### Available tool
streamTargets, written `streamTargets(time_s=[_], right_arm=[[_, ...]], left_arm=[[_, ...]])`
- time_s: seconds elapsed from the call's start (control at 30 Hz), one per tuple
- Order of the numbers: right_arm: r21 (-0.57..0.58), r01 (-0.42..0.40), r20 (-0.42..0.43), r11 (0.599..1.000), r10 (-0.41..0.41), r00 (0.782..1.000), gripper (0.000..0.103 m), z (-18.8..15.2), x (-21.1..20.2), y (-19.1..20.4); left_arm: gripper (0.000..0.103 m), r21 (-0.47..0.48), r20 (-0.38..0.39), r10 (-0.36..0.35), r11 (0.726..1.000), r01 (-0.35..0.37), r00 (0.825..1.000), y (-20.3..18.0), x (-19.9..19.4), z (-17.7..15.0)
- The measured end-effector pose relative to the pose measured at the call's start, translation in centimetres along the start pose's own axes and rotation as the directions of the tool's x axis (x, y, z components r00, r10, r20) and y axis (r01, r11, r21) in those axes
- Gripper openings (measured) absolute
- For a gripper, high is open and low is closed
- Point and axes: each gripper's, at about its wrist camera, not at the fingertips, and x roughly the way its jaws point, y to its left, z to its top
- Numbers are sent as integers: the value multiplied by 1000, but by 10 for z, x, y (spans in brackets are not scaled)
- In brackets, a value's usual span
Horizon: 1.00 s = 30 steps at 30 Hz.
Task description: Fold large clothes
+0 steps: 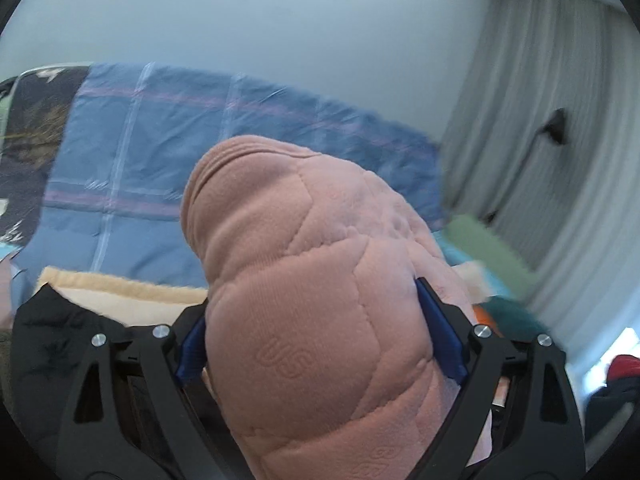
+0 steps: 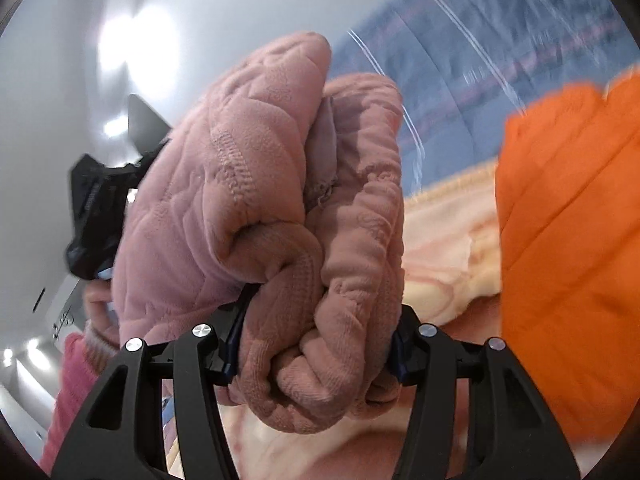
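The pink quilted garment (image 1: pixel 320 300) bulges up between the left gripper's (image 1: pixel 320 344) fingers and blocks the middle of its forward view; room remains above, toward the bare wall (image 1: pixel 280 20). Ahead lies the blue plaid bedcover (image 1: pixel 160 152) with a cream blanket (image 1: pixel 120 292) nearer, and grey curtains (image 1: pixel 560 120) close the right side. Beside the right gripper (image 2: pixel 316 344), an orange garment (image 2: pixel 568 240) crowds the right; a black object (image 2: pixel 96 216) and a pink-sleeved hand (image 2: pixel 96 308) stand at its left.
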Motion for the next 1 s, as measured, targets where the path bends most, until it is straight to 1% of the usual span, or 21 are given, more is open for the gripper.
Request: streamTargets(time_s=[0.03, 0.07, 0.1, 0.13, 0.17, 0.2, 0.23, 0.27, 0.3, 0.37, 0.43, 0.47, 0.5, 0.6, 0.67, 0.73, 0.8, 0.83, 0.9, 0.97, 1.0], right_arm=[[36, 73, -59, 997, -71, 996, 58, -7, 27, -15], [41, 158, -131, 987, -151, 980, 58, -16, 51, -26], [15, 225, -170, 974, -219, 961, 60, -24, 69, -29], [-37, 265, -119, 964, -267, 956, 61, -30, 73, -26], [-54, 299, -96, 953, -303, 948, 60, -28, 72, -21], [-54, 311, -110, 949, -316, 943, 61, -27, 74, -18], [-58, 321, -107, 945, -326, 939, 62, -25, 73, -17], [-64, 325, -100, 944, -330, 939, 64, -25, 71, -16], [-69, 329, -90, 942, -334, 938, 66, -26, 69, -15], [-77, 359, -57, 930, -364, 930, 76, -30, 61, -9], [-80, 378, -42, 922, -382, 923, 77, -33, 52, -2], [-80, 381, -40, 921, -385, 922, 77, -37, 45, 0], [-80, 382, -36, 921, -386, 922, 77, -38, 36, 6], [-121, 341, -27, 932, -347, 937, 78, -44, 11, 25], [-185, 377, 23, 908, -379, 925, 84, -57, -18, 44], [-249, 392, 58, 886, -391, 919, 86, -69, -42, 57], [-299, 443, 112, 846, -430, 896, 88, -86, -76, 70], [-305, 462, 129, 833, -444, 886, 90, -93, -90, 72], [-299, 499, 162, 813, -472, 867, 92, -109, -123, 77], [-298, 522, 191, 799, -486, 853, 97, -126, -151, 82], [-304, 552, 219, 777, -507, 834, 101, -137, -165, 87]], left_arm=[[93, -19, -32, 72, 997, -72, 997, 20, 23, -11], [94, -35, -77, 145, 988, -149, 986, 36, 43, -26], [92, -46, -131, 203, 976, -211, 970, 49, 60, -39], [92, -41, -234, 281, 954, -298, 931, 65, 85, -64], [88, -20, -284, 320, 940, -340, 904, 73, 100, -83], [87, -10, -262, 346, 932, -361, 901, 77, 104, -97], [87, -55, -195, 310, 944, -326, 931, 82, 96, -104], [87, -95, -168, 274, 952, -292, 947, 87, 90, -105], [88, -124, -165, 255, 953, -276, 953, 92, 85, -105], [89, -119, -182, 267, 950, -290, 947, 91, 76, -102], [89, -75, -181, 295, 947, -312, 938, 80, 67, -98], [92, -59, -177, 299, 948, -314, 938, 68, 59, -100], [97, -29, -166, 302, 950, -311, 939, 59, 51, -100], [101, 67, -124, 309, 951, -303, 943, 20, 24, -112], [101, 151, -94, 318, 941, -302, 943, -11, 2, -124], [101, 210, -59, 305, 935, -287, 951, -40, -26, -142], [101, 244, -35, 286, 932, -269, 958, -67, -55, -163], [101, 249, -22, 292, 928, -277, 956, -75, -67, -170], [101, 268, -6, 322, 913, -308, 947, -93, -89, -186], [101, 294, 13, 382, 882, -368, 924, -113, -112, -201], [101, 289, 23, 416, 868, -404, 909, -122, -122, -207]])
